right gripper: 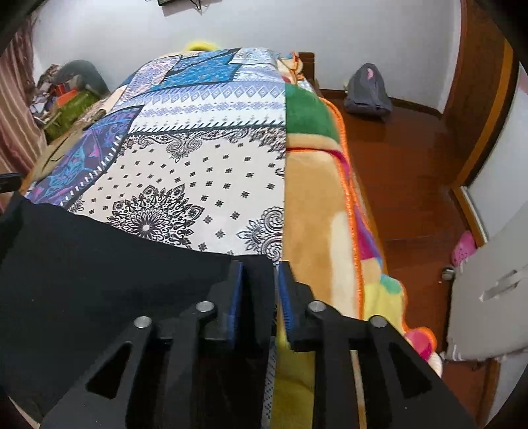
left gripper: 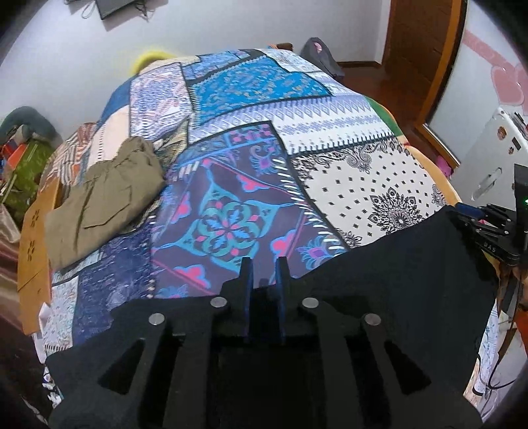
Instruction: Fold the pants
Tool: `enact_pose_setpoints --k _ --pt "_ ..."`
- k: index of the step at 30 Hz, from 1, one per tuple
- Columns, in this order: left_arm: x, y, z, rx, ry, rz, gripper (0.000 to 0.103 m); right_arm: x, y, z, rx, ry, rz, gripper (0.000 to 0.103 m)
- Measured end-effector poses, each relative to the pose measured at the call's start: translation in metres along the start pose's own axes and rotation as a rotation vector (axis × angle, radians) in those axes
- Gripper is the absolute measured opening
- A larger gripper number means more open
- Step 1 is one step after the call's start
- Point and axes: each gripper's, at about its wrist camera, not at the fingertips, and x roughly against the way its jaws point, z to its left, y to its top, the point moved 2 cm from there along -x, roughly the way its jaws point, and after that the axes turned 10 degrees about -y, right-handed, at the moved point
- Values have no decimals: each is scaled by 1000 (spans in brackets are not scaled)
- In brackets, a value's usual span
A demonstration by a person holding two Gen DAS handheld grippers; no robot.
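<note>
Left wrist view: black two-finger left gripper (left gripper: 264, 264), blue pads nearly together, pinching the near edge of black fabric pants (left gripper: 396, 264) spread over a patchwork-print bedspread (left gripper: 231, 148); folded olive cargo garment (left gripper: 102, 194) lying well apart, far left.

Right wrist view: black right gripper (right gripper: 260, 274) clamped narrowly on the pants' corner (right gripper: 99, 264), beside an orange-trimmed fleece blanket (right gripper: 316, 204).

The setting is presenting as a bedroom in a home. A bed (right gripper: 316, 204) is occupying most of both views, and a patchwork-print bedspread (left gripper: 264, 158) is covering it over a fleece blanket (right gripper: 316, 198). White walls (right gripper: 297, 26) and a wooden floor (right gripper: 406, 165) are enclosing the room. A backpack (right gripper: 368, 90) is lying on the floor, a pink slipper (right gripper: 463, 247) is sitting near a door, and assorted belongings (left gripper: 23, 158) are piling up beside the bed.
</note>
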Motion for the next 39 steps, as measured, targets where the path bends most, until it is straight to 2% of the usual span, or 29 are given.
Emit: enact_pose_setpoints --k 3,4,8,10,13,17,19,22,27,32,39 --pt "20 -7 13 29 19 -33 29 22 1 -3 -6 -10 -17 39" --pt "28 -10 20 43 31 -49 34 36 2 -3 -5 -4 -35 39" --pt "63 -26 47 98 75 -106 39 74 10 12 23 41 -91 39" --pt "80 -35 63 123 101 -130 46 86 17 25 37 72 -119 39" --pt "109 -51 90 166 149 -172 55 111 29 57 78 144 -172 39" --pt "145 -81 132 233 219 -209 59 125 43 104 133 220 -207 40" --pt "157 -95 153 265 244 -219 64 127 48 129 164 244 -220 40" --pt "171 -120 187 320 273 -225 66 128 57 172 216 286 -228 40" --pt "179 -160 244 398 297 -209 67 120 66 236 297 322 -215 40" --pt "164 -188 289 445 282 -164 67 104 73 290 378 326 -181 40" --pt "115 -209 315 476 165 -102 67 70 79 338 447 331 -91 40"
